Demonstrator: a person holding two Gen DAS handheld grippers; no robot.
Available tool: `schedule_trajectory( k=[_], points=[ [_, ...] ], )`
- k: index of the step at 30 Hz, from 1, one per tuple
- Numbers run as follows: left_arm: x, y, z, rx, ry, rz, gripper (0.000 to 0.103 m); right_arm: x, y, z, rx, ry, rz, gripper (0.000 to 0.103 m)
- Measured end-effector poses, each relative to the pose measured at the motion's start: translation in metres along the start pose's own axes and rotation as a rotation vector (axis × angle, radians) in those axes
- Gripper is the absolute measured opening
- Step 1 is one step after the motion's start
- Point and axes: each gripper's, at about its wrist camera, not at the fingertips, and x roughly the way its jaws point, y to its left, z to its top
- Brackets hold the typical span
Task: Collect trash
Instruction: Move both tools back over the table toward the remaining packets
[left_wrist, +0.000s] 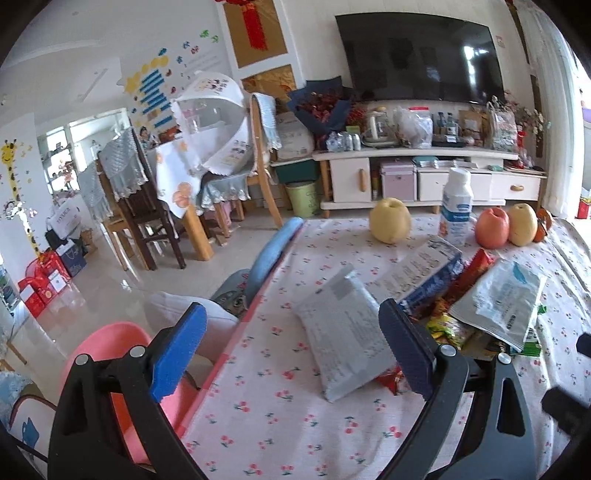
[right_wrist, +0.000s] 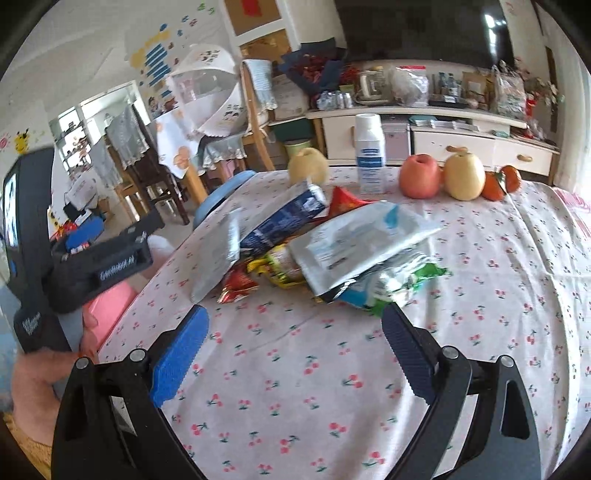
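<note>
A heap of wrappers (right_wrist: 325, 254) lies on the cherry-print tablecloth (right_wrist: 295, 387), in front of the white bottle (right_wrist: 370, 155). In the heap, a grey packet (left_wrist: 343, 332) sits farthest left of the bottle, a blue carton (right_wrist: 284, 218) leans just behind it, and a pale plastic bag (right_wrist: 354, 243) covers green and yellow scraps. An apple (right_wrist: 419, 176) and a pear (right_wrist: 464, 176) stand right of the bottle, another pear (right_wrist: 307, 165) left of it. The left gripper (left_wrist: 291, 350) has its jaws spread wide around the grey packet's near end, gripping nothing. The right gripper (right_wrist: 295, 350) is also wide apart and empty, just short of the heap
</note>
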Motion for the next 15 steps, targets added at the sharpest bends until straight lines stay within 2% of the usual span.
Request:
schedule_trajectory(
  k=[6, 11, 15],
  points=[
    [0.010, -0.017, -0.002, -0.007, 0.048, -0.095, 0.095, -0.001, -0.028, 0.011, 0.030, 0.008, -0.021, 0.094],
    [0.031, -0.020, -0.008, -0.105, 0.134, -0.277, 0.095, 0.010, -0.057, 0.019, 0.081, 0.047, -0.030, 0.094],
    [0.046, -0.022, -0.009, -0.165, 0.172, -0.357, 0.095, 0.021, -0.077, 0.024, 0.139, 0.073, -0.005, 0.094]
  ],
)
